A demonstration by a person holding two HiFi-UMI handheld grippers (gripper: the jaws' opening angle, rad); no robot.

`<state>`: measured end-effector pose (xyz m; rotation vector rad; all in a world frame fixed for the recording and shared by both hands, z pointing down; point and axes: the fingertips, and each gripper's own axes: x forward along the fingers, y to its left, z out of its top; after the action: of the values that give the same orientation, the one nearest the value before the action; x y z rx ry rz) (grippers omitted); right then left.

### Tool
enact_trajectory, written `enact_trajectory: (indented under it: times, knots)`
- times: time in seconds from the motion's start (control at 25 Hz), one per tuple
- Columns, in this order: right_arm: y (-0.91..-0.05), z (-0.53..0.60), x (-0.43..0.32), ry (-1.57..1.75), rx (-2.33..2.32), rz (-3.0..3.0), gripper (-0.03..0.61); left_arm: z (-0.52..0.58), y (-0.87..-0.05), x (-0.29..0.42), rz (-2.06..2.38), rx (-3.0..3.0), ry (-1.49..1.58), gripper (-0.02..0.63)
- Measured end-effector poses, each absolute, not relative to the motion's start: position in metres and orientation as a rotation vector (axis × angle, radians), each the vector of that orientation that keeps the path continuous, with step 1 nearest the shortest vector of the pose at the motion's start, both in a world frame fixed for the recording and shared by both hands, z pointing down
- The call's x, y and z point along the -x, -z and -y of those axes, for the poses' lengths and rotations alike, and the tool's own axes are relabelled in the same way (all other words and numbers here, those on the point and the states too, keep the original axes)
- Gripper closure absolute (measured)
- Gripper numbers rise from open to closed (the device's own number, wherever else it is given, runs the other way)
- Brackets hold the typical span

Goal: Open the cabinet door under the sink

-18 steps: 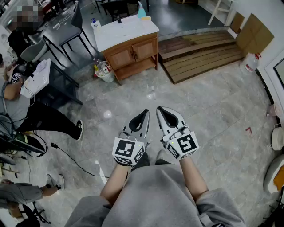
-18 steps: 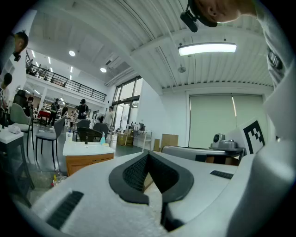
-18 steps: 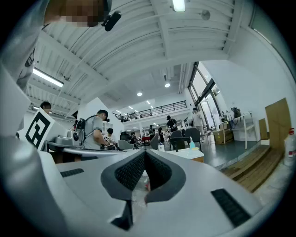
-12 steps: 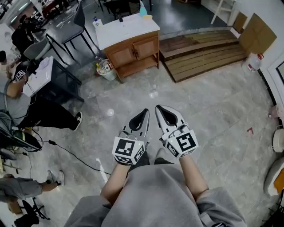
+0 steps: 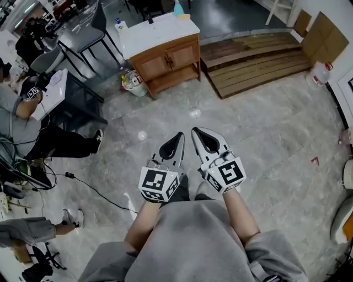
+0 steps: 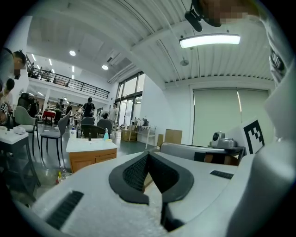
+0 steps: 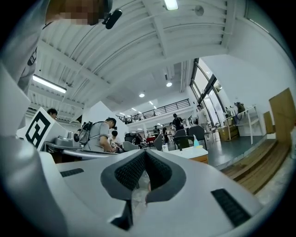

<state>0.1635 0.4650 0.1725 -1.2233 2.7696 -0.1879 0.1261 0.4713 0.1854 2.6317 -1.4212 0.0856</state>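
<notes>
Fingers, left: the black-padded fingers of the left gripper were pressed together at the tips, with nothing between them.
Fingers, right: those of the right gripper likewise met at the tips and pinched nothing.
Grippers: both were held side by side, close together and roughly level, in front of the person's grey-clad torso; both pointed toward the cabinet.
Floor: a grey marble-patterned tile floor lay below the grippers, with a thin black cable trailing across it at the left of the head view.
Task thing: the brown wooden vanity cabinet with a white sink top stood well apart from both grippers, across the floor.
Doors: its two wooden cabinet doors were both shut, above an open bottom shelf.
On the top: a teal bottle stood upright at the back edge.
Beside the cabinet: a white bin holding bottles sat just by its left side; a low platform of brown wooden planks lay just to its right.
Further out: a black chair stood near the cabinet's left, and a seated person leaned at a dark bench at the left edge.
</notes>
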Motion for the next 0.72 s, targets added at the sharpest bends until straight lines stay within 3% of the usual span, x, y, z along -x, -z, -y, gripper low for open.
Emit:
enact_trajectory:
  times: [0.72]
  knots:
    - [-0.191,-0.31,-0.094,0.235,1.313,-2.781,0.568,-0.316,-0.204,-0.054,1.34,-2.614,-0.061,0.609]
